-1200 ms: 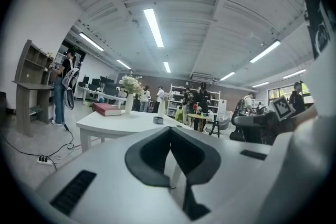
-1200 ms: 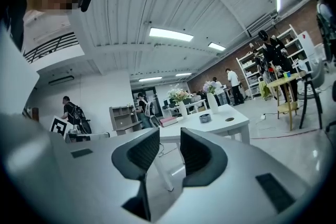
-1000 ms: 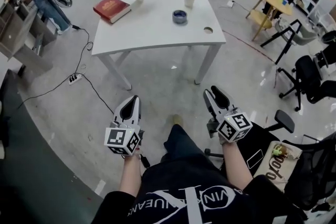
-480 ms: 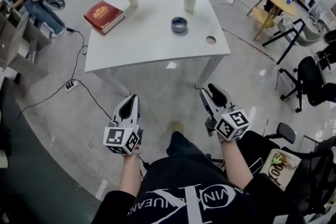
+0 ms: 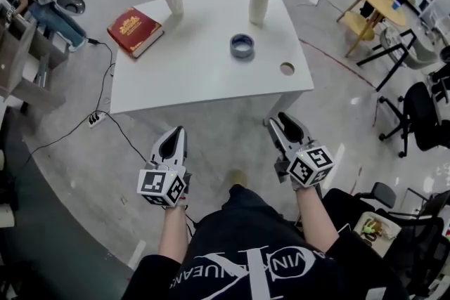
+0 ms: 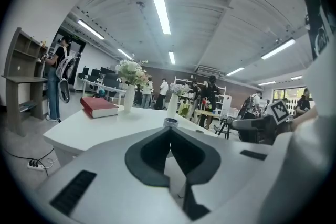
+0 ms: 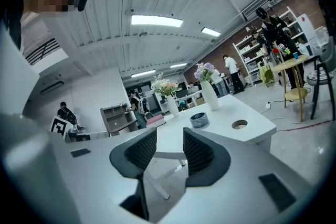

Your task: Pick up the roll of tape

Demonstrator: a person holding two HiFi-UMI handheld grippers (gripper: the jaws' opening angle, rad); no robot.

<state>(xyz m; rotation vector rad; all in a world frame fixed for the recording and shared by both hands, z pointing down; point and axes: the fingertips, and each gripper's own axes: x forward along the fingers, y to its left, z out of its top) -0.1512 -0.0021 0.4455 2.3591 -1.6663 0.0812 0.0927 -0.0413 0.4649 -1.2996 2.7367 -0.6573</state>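
1. My right gripper (image 7: 169, 136): fingers spread, just been opening, nothing between them.
2. My left gripper (image 6: 169, 131): fingers pressed together, empty.
3. Both sit short of the white table (image 5: 190, 84)'s near edge, open floor (image 5: 225, 144) between.
4. Roll of tape (image 5: 242, 46): flat mid-table, clear tabletop around it, vase (image 5: 259, 3) behind, cable hole (image 5: 287, 69) to its right.

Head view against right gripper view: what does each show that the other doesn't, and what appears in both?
Only the head view shows the power strip on the floor and the person's shoe. Only the right gripper view shows the ceiling lights and the right gripper along its jaws, which have just been opening, with nothing between them. Both show the white table, the roll of tape on it, the round hole near its corner and the vase of purple flowers.
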